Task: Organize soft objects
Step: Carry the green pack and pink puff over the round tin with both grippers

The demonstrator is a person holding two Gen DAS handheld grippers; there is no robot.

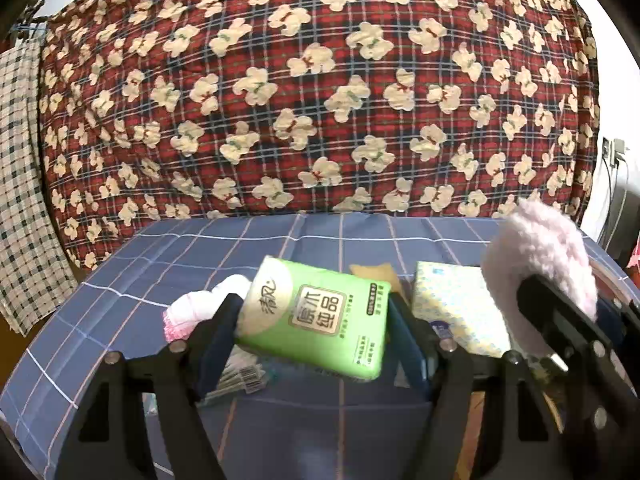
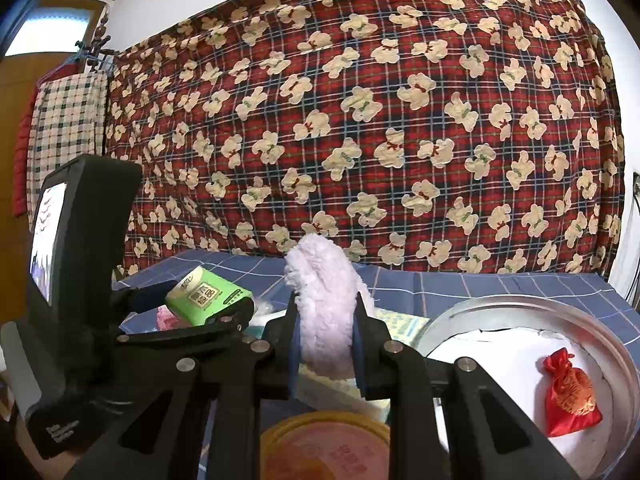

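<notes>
Taking the round metal basin as the landmark, the scene ran leftward from it across the blue checked cloth. Farthest left of the basin, a pink and white knitted piece lay on the cloth. Next, the left gripper was clamped on a green tissue pack, lifted and tilted. Nearer the basin sat a yellow-patterned tissue box. Just left of the basin, the right gripper was clenched on a fluffy pale pink item, raised clear of the cloth. Inside the basin, on its white lining, lay only a red drawstring pouch.

The sorting looked early: one thing was stowed, two were in hand and not yet placed, and the knitted piece remained.

What the fluffy item was could not be made out. An orange-lidded container was cut off by the frame's bottom edge, and a yellowish object behind the green pack was mostly hidden.
</notes>
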